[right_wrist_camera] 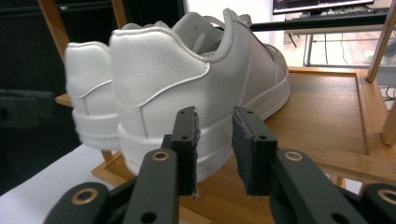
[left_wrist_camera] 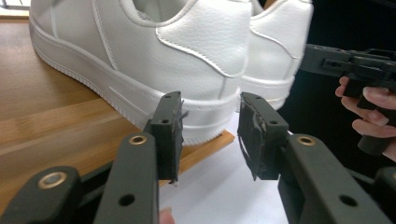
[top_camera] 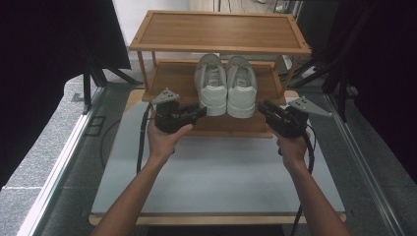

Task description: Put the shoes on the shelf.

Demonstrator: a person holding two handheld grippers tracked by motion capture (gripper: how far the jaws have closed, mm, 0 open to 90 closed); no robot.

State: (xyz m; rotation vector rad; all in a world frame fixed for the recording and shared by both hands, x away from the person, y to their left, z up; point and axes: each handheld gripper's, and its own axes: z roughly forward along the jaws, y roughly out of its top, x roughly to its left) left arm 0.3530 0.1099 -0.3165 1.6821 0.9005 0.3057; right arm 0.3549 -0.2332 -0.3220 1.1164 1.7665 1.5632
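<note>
The left shoe (top_camera: 210,83) and right shoe (top_camera: 241,84) stand side by side, heels toward the person, at the front edge of the lower shelf (top_camera: 172,78) of a wooden rack (top_camera: 219,30) on the worktop (top_camera: 216,172). The left gripper (top_camera: 200,112) sits just off the left shoe's heel, jaws apart with nothing between them. The right gripper (top_camera: 261,106) sits just off the right shoe's heel, jaws narrowly apart and also empty.

I count two white sneakers (top_camera: 226,83) and one wooden rack (top_camera: 219,30) with two shelves. I have two grippers, left (top_camera: 200,112) and right (top_camera: 261,107), one in each of two hands.
</note>
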